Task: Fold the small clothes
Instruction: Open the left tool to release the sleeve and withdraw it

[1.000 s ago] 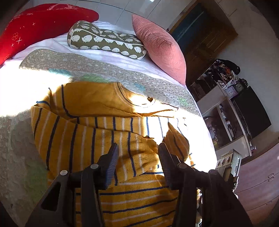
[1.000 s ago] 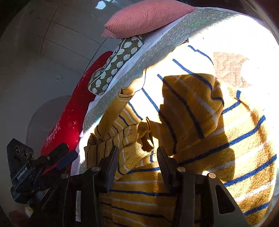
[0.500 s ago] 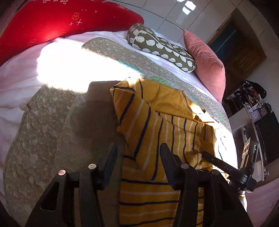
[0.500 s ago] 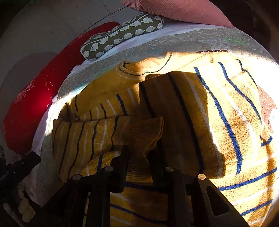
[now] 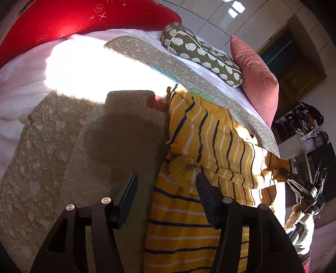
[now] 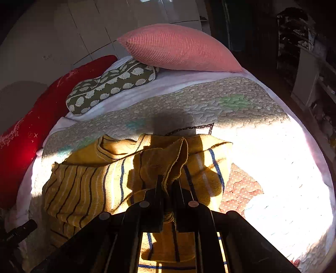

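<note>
Two grippers are in use over one yellow striped sweater (image 5: 201, 147) lying on the quilt (image 5: 63, 168) of a bed.

Left wrist view: my left gripper (image 5: 167, 189) hangs above the sweater's left edge. Its jaws stand apart and have just been opening; nothing is pressed between them, with quilt below one jaw and striped knit below the other. A folded sleeve lies across the sweater's body. At the far right, my right hand (image 5: 300, 220) holds the right gripper (image 5: 282, 171), clamped on a yellow fold of the sweater. Beyond the sweater lie a red pillow (image 5: 73, 19), a sheep-print cushion (image 5: 201, 56) and a pink cushion (image 5: 256, 75).

Right wrist view: my right gripper is closed on a bunched yellow fold of the sweater (image 6: 172, 159), which rises from between the jaws. The rest of the sweater lies spread on the quilt (image 6: 241, 100), partly in bright sun. The pink cushion (image 6: 178, 48) rests against the sheep-print cushion (image 6: 113, 86).
</note>
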`<state>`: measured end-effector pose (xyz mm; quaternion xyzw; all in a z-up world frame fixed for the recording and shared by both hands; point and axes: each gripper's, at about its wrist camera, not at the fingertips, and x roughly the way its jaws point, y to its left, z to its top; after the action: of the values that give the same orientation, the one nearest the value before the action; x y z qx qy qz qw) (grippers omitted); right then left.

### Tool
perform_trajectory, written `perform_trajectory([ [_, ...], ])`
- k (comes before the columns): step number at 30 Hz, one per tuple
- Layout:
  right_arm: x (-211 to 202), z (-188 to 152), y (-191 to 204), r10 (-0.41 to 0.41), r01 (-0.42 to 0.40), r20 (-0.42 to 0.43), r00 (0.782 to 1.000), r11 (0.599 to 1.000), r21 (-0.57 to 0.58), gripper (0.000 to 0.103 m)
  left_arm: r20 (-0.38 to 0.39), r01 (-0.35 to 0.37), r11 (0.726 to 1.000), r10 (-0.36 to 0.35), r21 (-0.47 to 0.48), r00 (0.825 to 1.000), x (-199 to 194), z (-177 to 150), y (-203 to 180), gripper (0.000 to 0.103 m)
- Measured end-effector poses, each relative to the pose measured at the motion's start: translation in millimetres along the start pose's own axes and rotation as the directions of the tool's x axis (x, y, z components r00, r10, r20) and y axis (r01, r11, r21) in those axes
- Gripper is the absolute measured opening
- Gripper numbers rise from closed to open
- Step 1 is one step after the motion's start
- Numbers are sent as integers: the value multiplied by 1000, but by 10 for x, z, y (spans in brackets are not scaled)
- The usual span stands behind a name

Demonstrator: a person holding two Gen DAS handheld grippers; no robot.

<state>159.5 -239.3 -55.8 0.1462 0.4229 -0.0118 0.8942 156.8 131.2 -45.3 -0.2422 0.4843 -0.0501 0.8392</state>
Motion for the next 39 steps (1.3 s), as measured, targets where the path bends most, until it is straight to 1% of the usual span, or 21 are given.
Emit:
perform_trajectory([
  [2,169,-21,-122,0,1,-36,999,1000,29,7,-23,15,1000,-15,-3,1000,98,-6,-64,57],
  [4,273,-69,-207,26,-23,-55,998,997,72,7,-50,27,1000,-27,-14,998,231,15,-127,57],
  [8,336,-127,-281,59,-53,-59,997,994,99,8,-99,35,998,-41,-60,994,553,158,-189,57],
  [10,328,-130,-306,81,-74,-55,995,991,112,8,-107,39,995,-49,-91,993,682,233,-199,57],
  [11,322,-128,-312,90,-83,-55,994,990,113,8,-111,24,994,-36,-106,993,738,264,-194,52],
  [12,315,-135,-315,97,-90,-57,994,990,110,8,-116,7,993,-21,-121,993,781,287,-176,42],
  [13,309,-132,-315,102,-95,-60,993,990,106,8,-124,0,992,-16,-130,992,816,305,-157,20],
  [14,297,-130,-311,110,-103,-63,992,989,102,8,-130,5,990,-23,-138,991,831,318,-139,18],
  [15,282,-128,-310,117,-110,-65,991,989,99,8,-123,10,989,-29,-147,992,811,323,-124,17],
  [17,241,-123,-293,135,-129,-64,989,987,91,8,-101,5,991,-19,-137,995,729,321,-117,11],
  [20,178,-137,-247,180,-173,-61,982,980,94,8,-68,-10,990,1,-141,998,596,310,-75,11],
  [22,162,-156,-195,186,-181,-59,981,980,80,8,-60,-24,991,16,-134,998,561,291,-43,11],
  [25,251,-212,-175,125,-121,-75,989,991,55,8,-88,-42,991,31,-126,996,632,246,2,13],
  [28,367,-266,-306,104,-96,-85,991,991,91,9,-96,-18,989,3,-150,995,627,218,76,18],
  [29,367,-271,-356,125,-115,-81,989,986,116,10,-99,-6,987,-10,-162,995,601,216,102,18],
  [31,309,-272,-448,169,-154,-76,983,972,177,16,-89,5,987,-19,-159,996,487,210,132,24],
  [34,65,-254,-519,197,-189,-23,980,961,202,21,-55,11,994,-17,-111,998,225,166,147,33],
  [35,-33,-255,-527,192,-189,0,981,963,194,21,-42,14,995,-18,-99,999,128,133,160,38],
  [36,-123,-255,-533,179,-180,22,984,967,183,21,-32,5,996,-8,-88,999,42,95,167,41],
  [37,-203,-260,-531,168,-174,45,985,969,173,21,-23,-14,997,12,-77,1000,-34,50,165,41],
  [39,-275,-275,-524,187,-197,67,980,963,186,21,-1,-35,999,35,-41,999,-137,-31,107,41],
])
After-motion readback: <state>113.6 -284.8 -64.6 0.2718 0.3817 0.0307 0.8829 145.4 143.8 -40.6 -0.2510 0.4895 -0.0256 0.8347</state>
